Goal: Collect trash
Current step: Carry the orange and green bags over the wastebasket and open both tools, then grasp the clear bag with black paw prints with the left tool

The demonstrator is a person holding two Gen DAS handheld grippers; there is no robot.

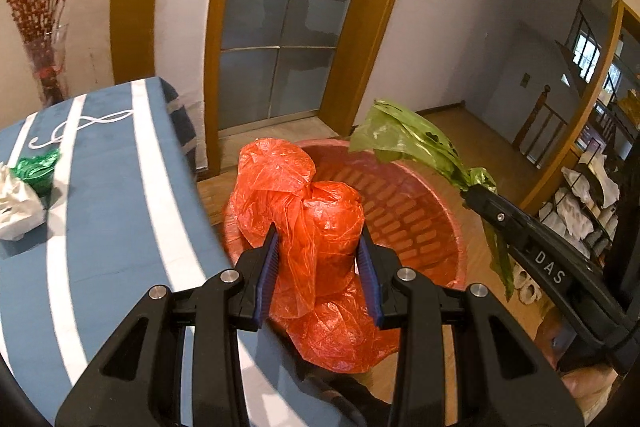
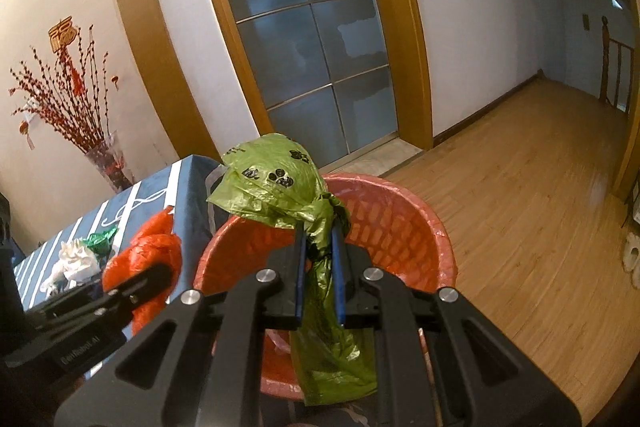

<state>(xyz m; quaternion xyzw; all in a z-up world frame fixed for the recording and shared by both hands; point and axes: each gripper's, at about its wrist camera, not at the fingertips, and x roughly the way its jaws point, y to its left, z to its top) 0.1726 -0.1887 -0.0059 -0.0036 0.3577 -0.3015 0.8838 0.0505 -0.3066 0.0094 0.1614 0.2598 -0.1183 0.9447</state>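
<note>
Between the left gripper's (image 1: 320,247) blue pads, the bag (image 1: 312,227) is translucent orange-red. In the right gripper's (image 2: 318,255) blue pads, the second bag (image 2: 276,183) is olive green with black paw prints. Beyond both, the basket (image 2: 400,223) is salmon pink. Left of them, the cloth (image 1: 112,187) is slate blue with white stripes and a white curl, bearing green foil (image 1: 36,169) and a white wad (image 1: 16,207).

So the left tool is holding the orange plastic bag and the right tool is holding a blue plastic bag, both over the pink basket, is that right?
Not quite. The bag in the right tool is green, not blue, as the right wrist view shows. The rest holds: the left tool grips the orange plastic bag, and both are over the pink basket.
</note>
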